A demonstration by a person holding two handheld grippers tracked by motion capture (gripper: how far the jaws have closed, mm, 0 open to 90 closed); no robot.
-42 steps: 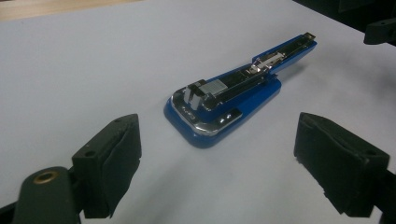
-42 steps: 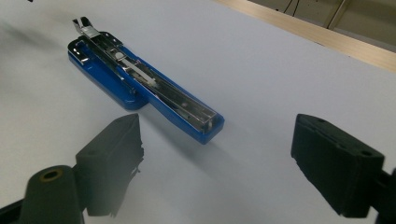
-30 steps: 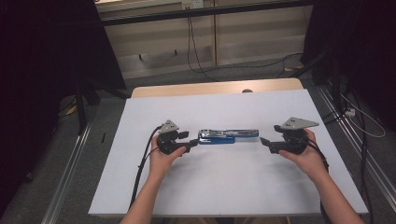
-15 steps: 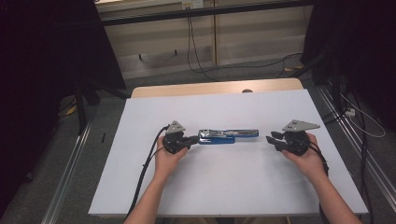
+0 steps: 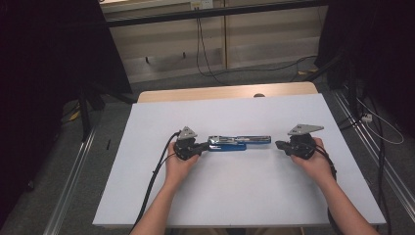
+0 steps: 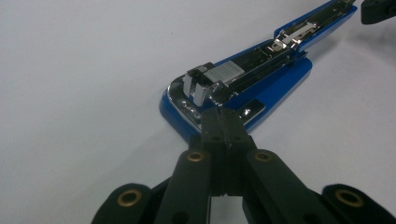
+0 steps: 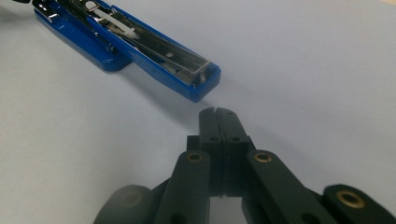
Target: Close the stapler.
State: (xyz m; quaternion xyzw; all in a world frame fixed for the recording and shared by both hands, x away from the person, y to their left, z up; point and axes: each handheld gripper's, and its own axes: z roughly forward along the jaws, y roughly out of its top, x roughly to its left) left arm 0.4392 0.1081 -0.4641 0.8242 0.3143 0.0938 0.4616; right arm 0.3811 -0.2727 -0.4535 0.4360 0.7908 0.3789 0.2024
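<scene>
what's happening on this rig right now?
A person holds a claw in each hand at a white table. A blue stapler, folded open flat, lies between them. The left claw is shut, its tips at the stapler's base end. The right claw, jaws just closed on nothing, sits just short of the other end.

Staplers: one, a blue stapler (image 5: 239, 142) opened out flat, at the middle of the high view
Grippers: two, the left gripper (image 5: 195, 147) and the right gripper (image 5: 281, 145), left and right of centre
Hands: two, from the bottom edge
Tables: one white table (image 5: 244, 196)
Grey three-cornered plates: two, one atop each gripper
</scene>
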